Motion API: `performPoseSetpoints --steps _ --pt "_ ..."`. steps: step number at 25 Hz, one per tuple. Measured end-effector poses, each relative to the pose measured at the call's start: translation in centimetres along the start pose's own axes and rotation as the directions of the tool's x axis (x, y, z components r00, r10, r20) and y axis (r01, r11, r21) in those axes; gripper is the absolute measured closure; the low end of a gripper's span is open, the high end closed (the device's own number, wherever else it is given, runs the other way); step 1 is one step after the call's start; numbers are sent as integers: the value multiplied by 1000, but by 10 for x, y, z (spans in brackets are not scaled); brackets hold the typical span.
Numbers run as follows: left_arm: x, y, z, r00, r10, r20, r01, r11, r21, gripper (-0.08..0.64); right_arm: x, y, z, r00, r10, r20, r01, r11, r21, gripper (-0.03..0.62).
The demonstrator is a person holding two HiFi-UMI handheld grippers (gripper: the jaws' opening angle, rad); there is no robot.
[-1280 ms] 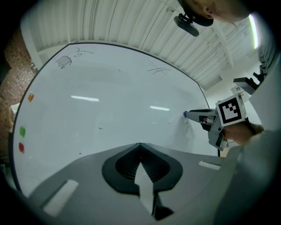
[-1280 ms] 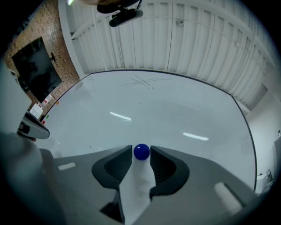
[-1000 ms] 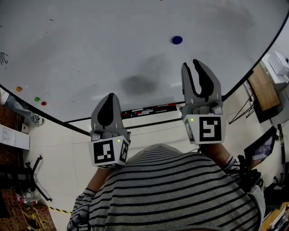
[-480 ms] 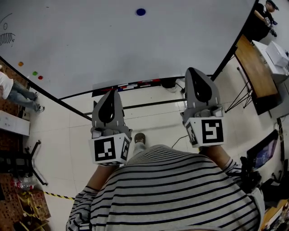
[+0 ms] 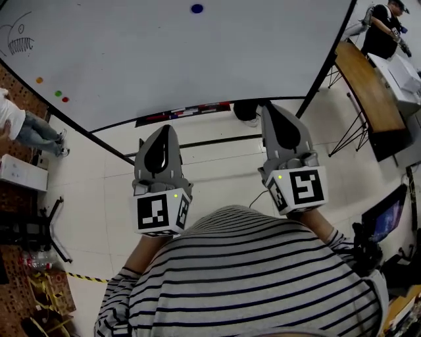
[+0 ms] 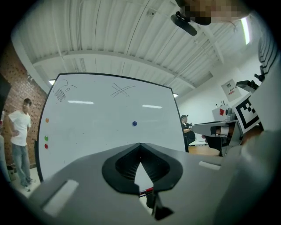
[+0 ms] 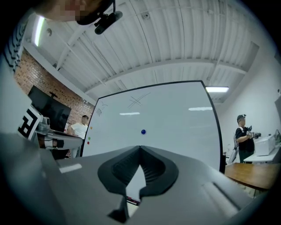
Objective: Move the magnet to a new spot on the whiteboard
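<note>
Gripping: nothing; the left gripper (image 5: 166,129) and the right gripper (image 5: 270,108) each have their fingers closed together and empty.
Magnet: the blue magnet (image 5: 197,8) sits on the whiteboard (image 5: 197,59), top centre of the head view, well apart from both grippers.
Progress: the magnet is on the board and unheld; whether this is its new spot cannot be told.
Writing: no readable words; a fish-like doodle (image 5: 18,43) at upper left; square markers on each gripper's cube.
Also: orange, green and red coloured magnets (image 5: 58,93) near the board's left edge.
</note>
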State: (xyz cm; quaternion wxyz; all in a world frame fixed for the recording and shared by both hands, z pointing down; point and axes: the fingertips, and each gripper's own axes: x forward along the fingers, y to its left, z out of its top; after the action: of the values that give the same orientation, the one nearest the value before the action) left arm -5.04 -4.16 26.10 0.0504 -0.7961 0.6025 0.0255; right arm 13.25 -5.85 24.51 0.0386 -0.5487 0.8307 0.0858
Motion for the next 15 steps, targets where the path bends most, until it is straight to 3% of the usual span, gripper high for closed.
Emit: performPoseSetpoints --steps 15 --pt "-42 38 -7 1000 -28 -10 28 999 -42 545 12 81 10 998 51 -22 -52 998 -31 592"
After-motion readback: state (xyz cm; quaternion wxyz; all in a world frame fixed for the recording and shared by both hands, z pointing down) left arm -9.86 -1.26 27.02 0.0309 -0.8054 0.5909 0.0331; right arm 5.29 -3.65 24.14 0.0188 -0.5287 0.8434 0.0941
